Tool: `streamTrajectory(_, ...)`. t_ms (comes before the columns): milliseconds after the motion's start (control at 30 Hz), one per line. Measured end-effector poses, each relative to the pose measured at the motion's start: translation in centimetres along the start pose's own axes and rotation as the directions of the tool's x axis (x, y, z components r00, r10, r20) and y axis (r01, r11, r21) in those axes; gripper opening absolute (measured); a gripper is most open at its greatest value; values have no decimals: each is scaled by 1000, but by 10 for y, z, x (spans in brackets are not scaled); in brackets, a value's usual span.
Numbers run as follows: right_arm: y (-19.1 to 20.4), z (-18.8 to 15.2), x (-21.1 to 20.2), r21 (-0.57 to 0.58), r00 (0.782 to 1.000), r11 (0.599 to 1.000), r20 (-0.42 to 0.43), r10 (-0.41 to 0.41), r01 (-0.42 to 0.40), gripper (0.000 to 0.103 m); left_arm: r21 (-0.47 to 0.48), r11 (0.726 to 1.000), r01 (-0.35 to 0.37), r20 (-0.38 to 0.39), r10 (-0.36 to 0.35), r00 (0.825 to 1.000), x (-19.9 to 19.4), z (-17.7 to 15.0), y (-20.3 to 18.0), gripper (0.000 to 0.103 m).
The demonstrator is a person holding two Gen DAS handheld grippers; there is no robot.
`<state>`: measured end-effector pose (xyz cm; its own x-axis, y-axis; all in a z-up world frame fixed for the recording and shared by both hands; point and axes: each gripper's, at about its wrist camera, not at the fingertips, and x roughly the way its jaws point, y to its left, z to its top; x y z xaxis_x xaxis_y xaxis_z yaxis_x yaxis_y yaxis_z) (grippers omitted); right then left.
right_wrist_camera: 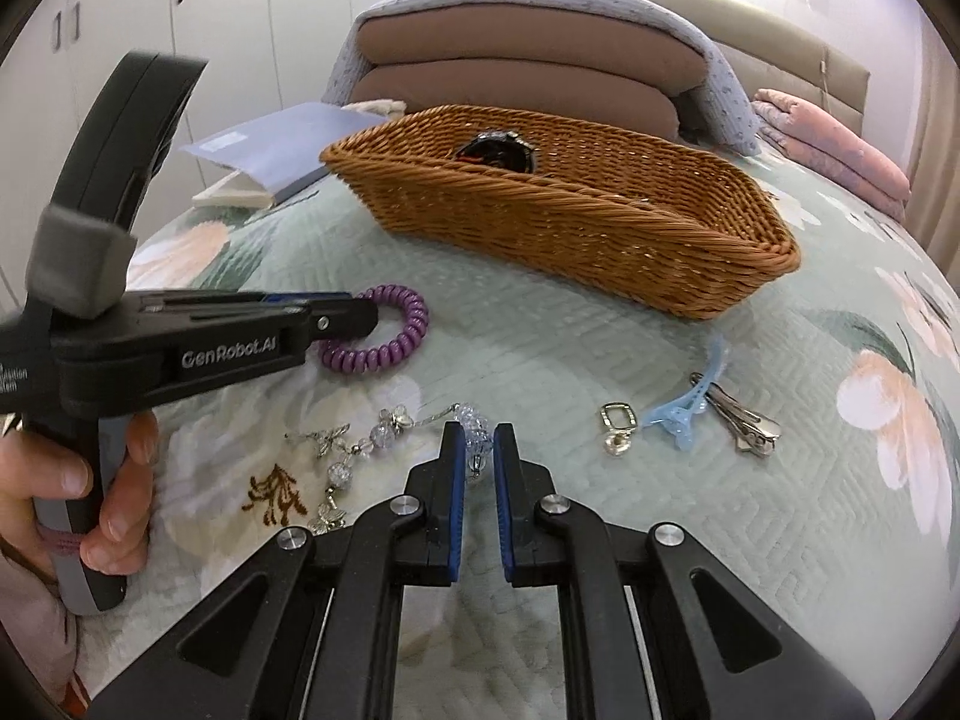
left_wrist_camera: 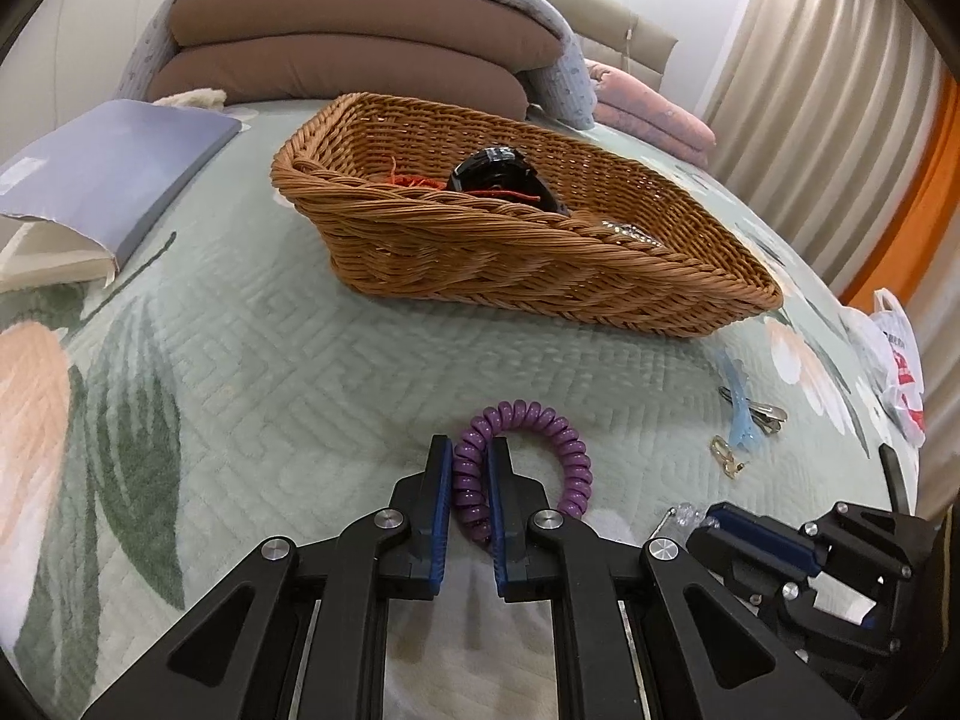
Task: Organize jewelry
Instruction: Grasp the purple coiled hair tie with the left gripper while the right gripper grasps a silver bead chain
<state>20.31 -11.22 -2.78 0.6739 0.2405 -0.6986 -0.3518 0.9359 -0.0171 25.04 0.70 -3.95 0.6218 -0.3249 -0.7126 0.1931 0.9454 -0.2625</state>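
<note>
A purple coil bracelet [left_wrist_camera: 543, 450] lies on the green bedspread; it also shows in the right wrist view [right_wrist_camera: 390, 336]. My left gripper [left_wrist_camera: 470, 450] is shut on its left side, fingers down on the bed. My right gripper [right_wrist_camera: 478, 441] straddles a crystal bead chain [right_wrist_camera: 384, 444], its blue pads close on both sides of the beads at the chain's right end. A wicker basket [left_wrist_camera: 510, 252] behind holds a black watch [left_wrist_camera: 498, 171], red cord [left_wrist_camera: 414, 180] and a silver piece [left_wrist_camera: 630, 234].
A blue hair clip [right_wrist_camera: 684, 408], silver clips [right_wrist_camera: 744, 420] and a small metal clasp [right_wrist_camera: 618, 426] lie on the bed at right. A blue book [left_wrist_camera: 120, 168] sits at left. Stacked pillows [left_wrist_camera: 360, 54] are behind the basket. A plastic bag [left_wrist_camera: 894, 360] is at the right edge.
</note>
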Motion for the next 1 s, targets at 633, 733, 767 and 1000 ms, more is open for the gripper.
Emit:
streamTrajectory(633, -11, 2, -13, 56, 998, 998, 56, 0, -3, 11, 30, 1000, 0, 38, -1, 999, -9, -2, -8, 11)
streamTrajectory(733, -14, 2, -14, 65, 998, 998, 62, 4, -8, 11, 35, 999, -1, 43, 0, 999, -10, -2, -9, 11)
streamTrajectory(767, -15, 2, -15, 70, 998, 998, 66, 4, -9, 11, 34, 999, -1, 45, 0, 999, -11, -2, -9, 11)
streamTrajectory(1000, -20, 3, -20, 93, 996, 995, 85, 9, -17, 11, 18, 1000, 7, 54, -8, 999, -13, 0, -6, 11)
